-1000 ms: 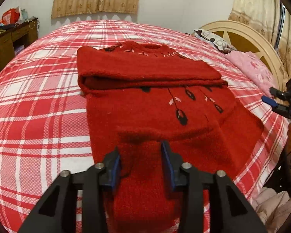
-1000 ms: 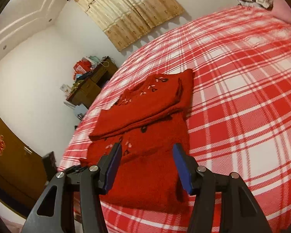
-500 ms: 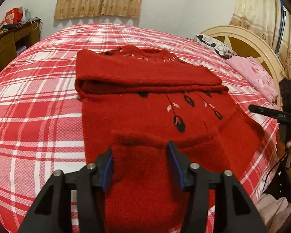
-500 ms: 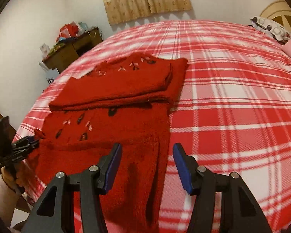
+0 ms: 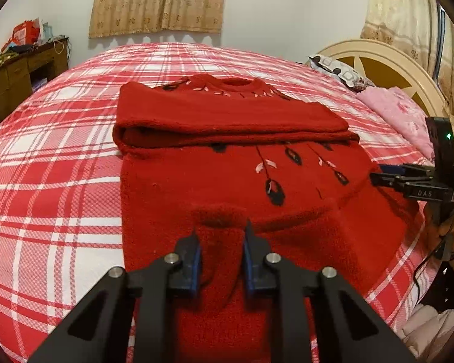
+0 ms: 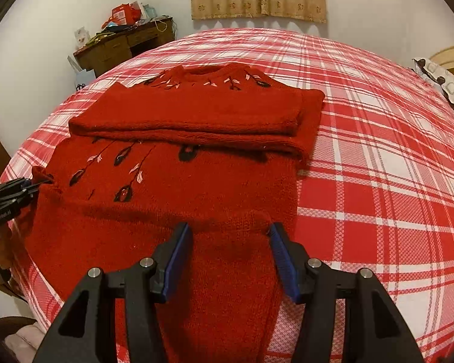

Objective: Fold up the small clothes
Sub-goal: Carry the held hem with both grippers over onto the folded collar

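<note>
A red knitted sweater (image 5: 227, 181) with black leaf embroidery lies on the bed, sleeves folded across its chest in a thick band. My left gripper (image 5: 221, 234) is at the hem's left corner, its jaws closing, and a raised fold of hem is bunched between the blue pads. In the right wrist view the left gripper (image 6: 30, 184) pinches a tuft of the sweater (image 6: 181, 187) at the left edge. My right gripper (image 6: 229, 230) stands open over the hem's right corner, knit lying between its fingers without being squeezed. It shows side-on as the right gripper (image 5: 378, 174) in the left wrist view.
The bed cover (image 5: 60, 181) is red and white plaid. A cream headboard (image 5: 378, 60) and pink pillow (image 5: 396, 112) lie to the right. A cluttered wooden desk (image 6: 121, 48) stands by the far wall. A hand (image 5: 451, 227) grips the right tool.
The left jaws have drawn together on the hem, raising a fold between the pads. The right gripper has rolled level and come down to the hem's right corner.
</note>
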Tool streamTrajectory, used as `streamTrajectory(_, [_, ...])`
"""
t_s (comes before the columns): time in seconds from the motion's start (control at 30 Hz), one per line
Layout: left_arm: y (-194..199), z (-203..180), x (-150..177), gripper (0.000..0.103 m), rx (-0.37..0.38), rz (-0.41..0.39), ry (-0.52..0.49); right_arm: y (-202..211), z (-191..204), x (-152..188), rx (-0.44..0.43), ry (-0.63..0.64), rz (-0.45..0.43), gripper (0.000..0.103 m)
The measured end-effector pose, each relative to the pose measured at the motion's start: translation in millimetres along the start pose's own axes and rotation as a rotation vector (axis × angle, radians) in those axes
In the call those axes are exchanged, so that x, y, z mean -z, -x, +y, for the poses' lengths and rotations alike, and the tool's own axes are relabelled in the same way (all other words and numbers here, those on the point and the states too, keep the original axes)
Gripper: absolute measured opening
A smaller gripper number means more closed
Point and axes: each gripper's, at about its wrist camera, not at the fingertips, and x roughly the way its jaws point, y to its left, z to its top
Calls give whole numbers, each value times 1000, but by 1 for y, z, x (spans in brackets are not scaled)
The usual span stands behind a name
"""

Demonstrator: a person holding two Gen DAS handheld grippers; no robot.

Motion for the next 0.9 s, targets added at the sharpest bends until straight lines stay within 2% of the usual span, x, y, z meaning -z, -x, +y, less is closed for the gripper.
streamTrajectory(0.07, [1,0,0,20,-3,-2,6,1,4,2,20,27,-1,37])
streamTrajectory(0.1, [2,0,1,19,-1,-4,8,3,4,2,18,32,-1,17])
streamTrajectory(0.13, [3,0,2,17,0,-6,14,5,4,2,6,28,5,14])
streamTrajectory(0.23, [7,2,4,15,6,-13,39,13,4,3,11,16,3,12])
streamTrajectory(0.43, [19,7,2,14,-12,-38,83,55,6,0,7,-6,-96,11])
streamTrajectory(0.57, [27,11,-15,13,10,-71,135,74,12,-18,30,19,-154,11])
streamTrajectory(0.9, [26,14,-87,13,-129,-121,140,84,15,-76,114,58,-261,11])
